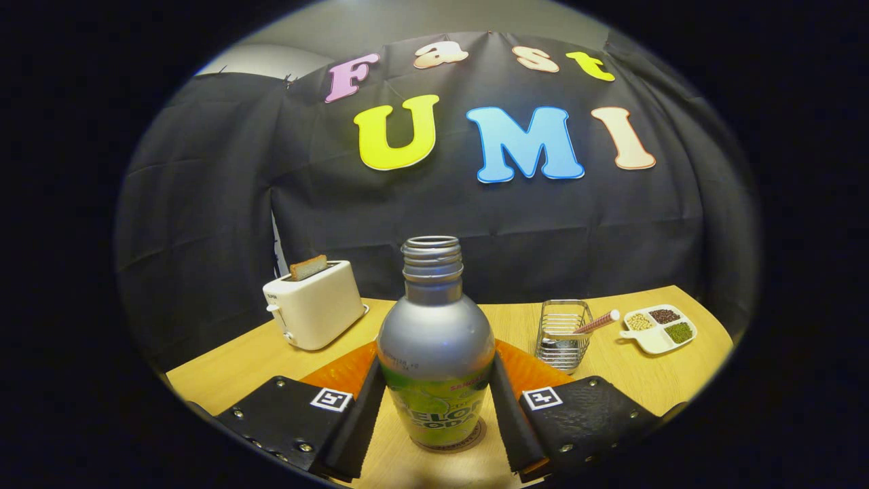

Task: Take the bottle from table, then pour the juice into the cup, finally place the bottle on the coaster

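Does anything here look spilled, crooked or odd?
Nothing spilled. The bottle stands upright, uncapped, between the hand-held gripper's fingers. One oddity: a stick leans askew out of the wire basket.

The bottle (pixel 435 353) stands upright on a coaster (pixel 475 435) on the surface (pixel 638 380), between the fingers of my tool (pixel 434 414), which sit close on either side. Behind it to the left is a toaster (pixel 313 312) with a slice of bread (pixel 307 267) in its slot. Behind to the right stands a wire rack (pixel 562 334), and beyond that a divided dish (pixel 658 328).
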A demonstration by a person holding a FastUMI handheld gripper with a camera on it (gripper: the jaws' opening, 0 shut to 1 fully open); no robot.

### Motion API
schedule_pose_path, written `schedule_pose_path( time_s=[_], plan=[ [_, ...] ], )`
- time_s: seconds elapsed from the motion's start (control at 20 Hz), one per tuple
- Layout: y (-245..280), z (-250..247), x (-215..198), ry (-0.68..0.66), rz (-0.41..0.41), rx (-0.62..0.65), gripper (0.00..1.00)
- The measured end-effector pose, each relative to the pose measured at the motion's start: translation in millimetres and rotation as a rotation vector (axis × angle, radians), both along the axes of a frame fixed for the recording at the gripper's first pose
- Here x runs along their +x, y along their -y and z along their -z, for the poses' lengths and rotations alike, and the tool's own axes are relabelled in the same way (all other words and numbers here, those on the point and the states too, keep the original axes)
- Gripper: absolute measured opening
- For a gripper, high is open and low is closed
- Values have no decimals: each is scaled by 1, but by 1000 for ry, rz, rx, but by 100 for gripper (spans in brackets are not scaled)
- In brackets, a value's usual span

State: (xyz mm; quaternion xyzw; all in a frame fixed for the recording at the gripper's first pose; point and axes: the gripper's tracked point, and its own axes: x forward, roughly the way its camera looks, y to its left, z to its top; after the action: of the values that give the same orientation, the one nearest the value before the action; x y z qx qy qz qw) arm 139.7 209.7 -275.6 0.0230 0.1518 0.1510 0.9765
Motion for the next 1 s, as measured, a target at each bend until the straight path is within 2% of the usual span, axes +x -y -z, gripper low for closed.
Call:
schedule_pose_path(
  time_s=[0.55,1.0],
  plan=[
    [0,41,22,-25,29,-10,77],
    [-3,47,15,3,16,-43,77]
  ],
)
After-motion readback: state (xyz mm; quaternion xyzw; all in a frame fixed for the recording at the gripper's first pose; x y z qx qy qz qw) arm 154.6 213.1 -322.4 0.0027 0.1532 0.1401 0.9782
